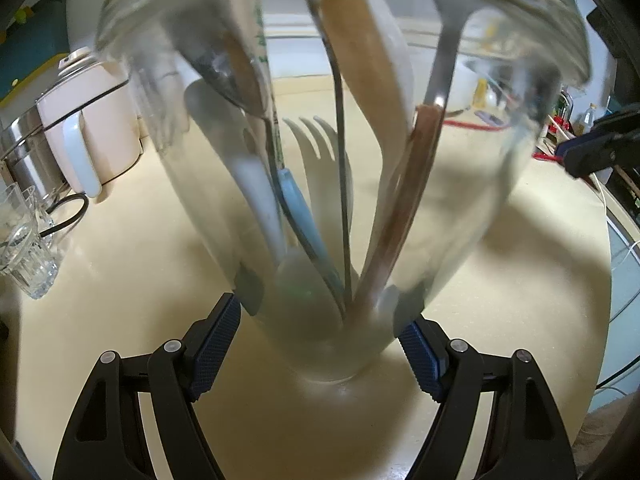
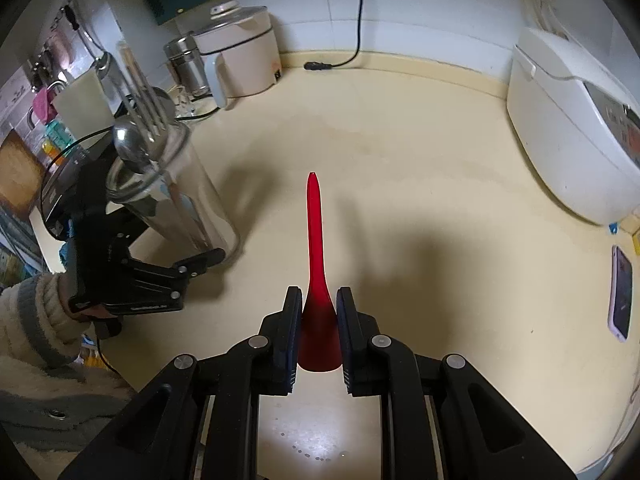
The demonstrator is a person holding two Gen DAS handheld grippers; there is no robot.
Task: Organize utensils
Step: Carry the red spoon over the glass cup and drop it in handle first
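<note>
A clear glass jar point(image 1: 328, 208) leans toward the left wrist camera, and my left gripper point(image 1: 320, 316) is shut on its lower sides. Inside stand a white plastic fork point(image 1: 320, 152), a wooden spoon point(image 1: 360, 60), a blue-handled utensil point(image 1: 296, 208), brown chopsticks point(image 1: 412, 184) and a metal handle point(image 1: 444, 52). In the right wrist view the same jar point(image 2: 188, 200) stands at the left. My right gripper point(image 2: 318, 300) is shut on the wide end of a red plastic utensil point(image 2: 315, 232), lifted over the counter with its thin handle pointing away.
On the cream counter point(image 2: 400, 140) stand a pale electric kettle point(image 2: 240, 60), a steel canister point(image 2: 188, 64) and drinking glasses point(image 1: 24, 240) at the back left. A white cooker point(image 2: 568, 128) and a phone point(image 2: 620, 296) are on the right. A plug point(image 2: 320, 66) lies near the wall.
</note>
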